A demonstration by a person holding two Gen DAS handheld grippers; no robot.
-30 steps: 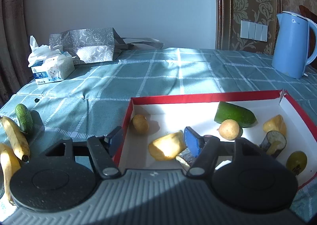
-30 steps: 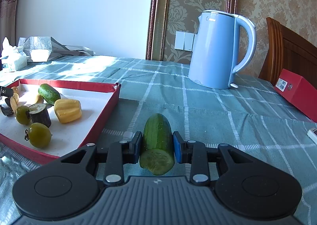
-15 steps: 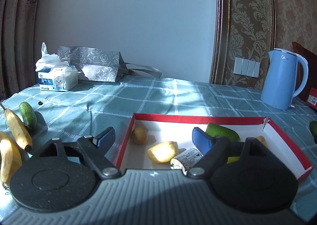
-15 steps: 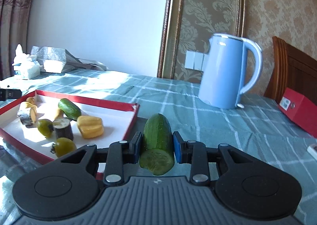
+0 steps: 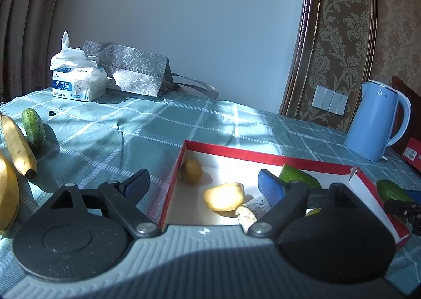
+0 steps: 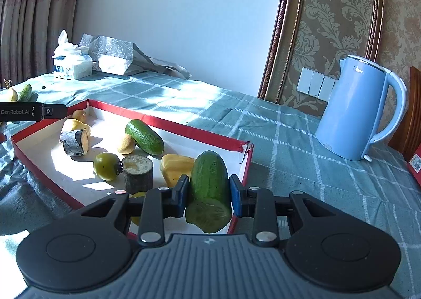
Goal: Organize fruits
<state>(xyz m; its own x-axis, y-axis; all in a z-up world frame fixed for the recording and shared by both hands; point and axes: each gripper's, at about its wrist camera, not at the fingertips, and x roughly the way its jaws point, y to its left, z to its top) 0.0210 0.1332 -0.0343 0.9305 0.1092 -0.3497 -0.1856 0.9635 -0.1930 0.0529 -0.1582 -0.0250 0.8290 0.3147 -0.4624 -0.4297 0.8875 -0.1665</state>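
Note:
My right gripper (image 6: 209, 195) is shut on a cut cucumber piece (image 6: 209, 188) and holds it above the near right corner of the red-rimmed white tray (image 6: 168, 125). The tray holds a whole cucumber (image 6: 144, 136), a green round fruit (image 6: 106, 166), yellow pieces (image 6: 175, 168) and cut stubs (image 6: 138, 173). My left gripper (image 5: 202, 183) is open and empty over the tray's left rim (image 5: 172, 180). The held cucumber piece shows at the right in the left wrist view (image 5: 392, 189). Bananas (image 5: 17, 146) and a small cucumber (image 5: 33, 126) lie on the cloth to the left.
A blue kettle (image 6: 357, 109) stands on the checked tablecloth at the back right. A tissue pack (image 5: 77, 81) and a grey patterned bag (image 5: 131, 72) sit at the back left by the wall. A red box (image 6: 415, 164) lies at the right edge.
My right gripper has carried the cucumber piece left, from the cloth to over the tray's corner. My left gripper has pulled back and tilted up, still open.

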